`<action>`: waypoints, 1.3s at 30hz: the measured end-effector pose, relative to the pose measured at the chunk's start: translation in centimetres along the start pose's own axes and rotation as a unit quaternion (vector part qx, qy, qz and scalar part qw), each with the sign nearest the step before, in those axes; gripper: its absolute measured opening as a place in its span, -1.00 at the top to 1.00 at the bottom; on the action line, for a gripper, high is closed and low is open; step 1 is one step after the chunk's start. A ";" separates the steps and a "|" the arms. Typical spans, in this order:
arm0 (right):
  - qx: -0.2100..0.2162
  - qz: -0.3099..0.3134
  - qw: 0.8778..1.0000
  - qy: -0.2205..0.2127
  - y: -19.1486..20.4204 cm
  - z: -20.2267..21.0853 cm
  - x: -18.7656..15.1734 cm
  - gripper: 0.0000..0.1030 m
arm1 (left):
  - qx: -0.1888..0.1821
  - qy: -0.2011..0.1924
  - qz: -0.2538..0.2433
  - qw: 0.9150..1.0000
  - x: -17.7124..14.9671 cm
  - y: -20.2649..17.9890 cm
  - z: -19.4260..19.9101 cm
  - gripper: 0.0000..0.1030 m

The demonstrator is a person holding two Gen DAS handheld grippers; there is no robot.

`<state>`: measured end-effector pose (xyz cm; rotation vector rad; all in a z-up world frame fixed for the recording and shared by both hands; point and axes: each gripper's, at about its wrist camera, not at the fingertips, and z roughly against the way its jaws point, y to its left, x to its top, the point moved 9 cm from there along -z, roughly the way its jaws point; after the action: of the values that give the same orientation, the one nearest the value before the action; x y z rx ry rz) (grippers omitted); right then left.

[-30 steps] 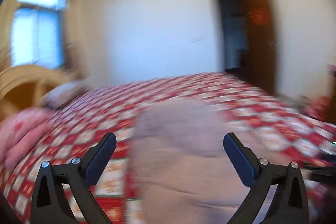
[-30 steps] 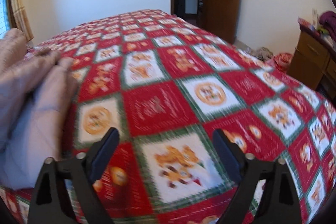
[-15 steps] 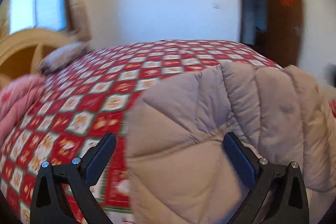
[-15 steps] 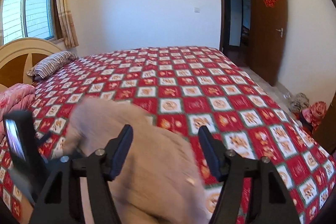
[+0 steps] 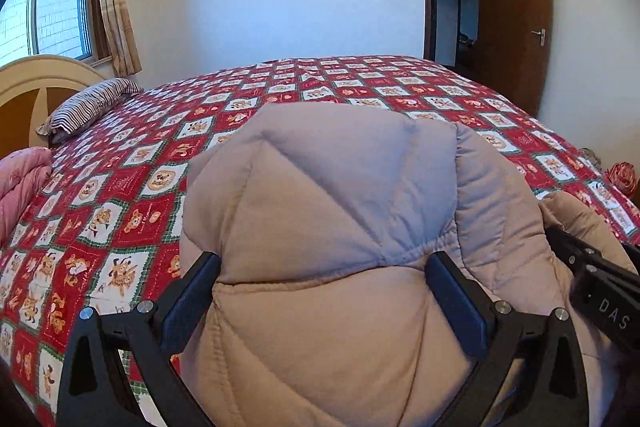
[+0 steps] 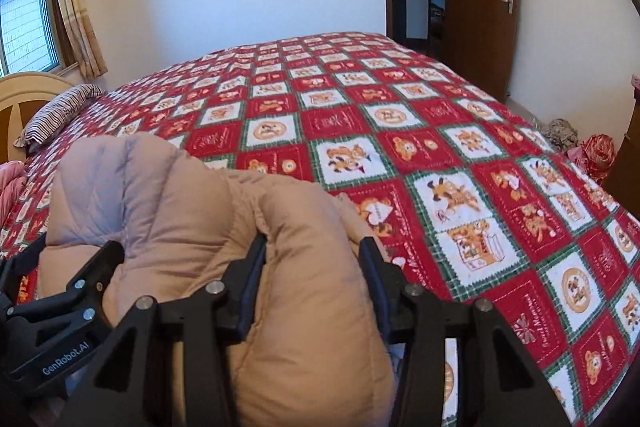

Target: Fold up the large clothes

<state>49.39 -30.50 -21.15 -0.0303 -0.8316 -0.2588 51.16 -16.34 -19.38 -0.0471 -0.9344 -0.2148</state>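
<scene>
Here, puffy quilted beige jacket point(image 5: 340, 227) bulges over patchwork bedspread point(image 6: 460, 167).

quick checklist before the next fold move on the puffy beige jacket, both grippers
1. Right gripper pinching a roll of the padded beige quilted jacket: ok; jaws have just been closing, fabric between them.
2. Left gripper gripping the jacket: cannot tell; jaws wide, padding bulges between.
3. Grippers apart from each other: ok, close side by side.
4. Room on the red checked cartoon bedspread ahead: ok.
5. Striped pillow out of the way: ok.
</scene>
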 end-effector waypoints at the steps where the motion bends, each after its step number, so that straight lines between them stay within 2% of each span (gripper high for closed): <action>1: 0.000 0.000 1.000 0.001 0.0 -0.3 -0.2 0.07 | 0.000 0.000 0.000 1.000 -0.1 0.0 -0.2 -0.98; 14: 0.017 -0.017 0.999 0.032 -0.7 -3.0 -2.0 0.01 | -0.008 0.032 0.008 0.999 -1.4 -0.3 -2.5 -0.99; 39: 0.001 -0.029 0.997 0.071 -1.3 -5.1 -3.1 -0.15 | 0.008 0.043 0.000 0.999 -1.7 -0.8 -3.7 -0.99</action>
<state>50.80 -31.77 -26.95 0.0143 -0.6915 -0.3111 52.94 -17.31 -23.00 -0.0236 -0.8508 -0.2086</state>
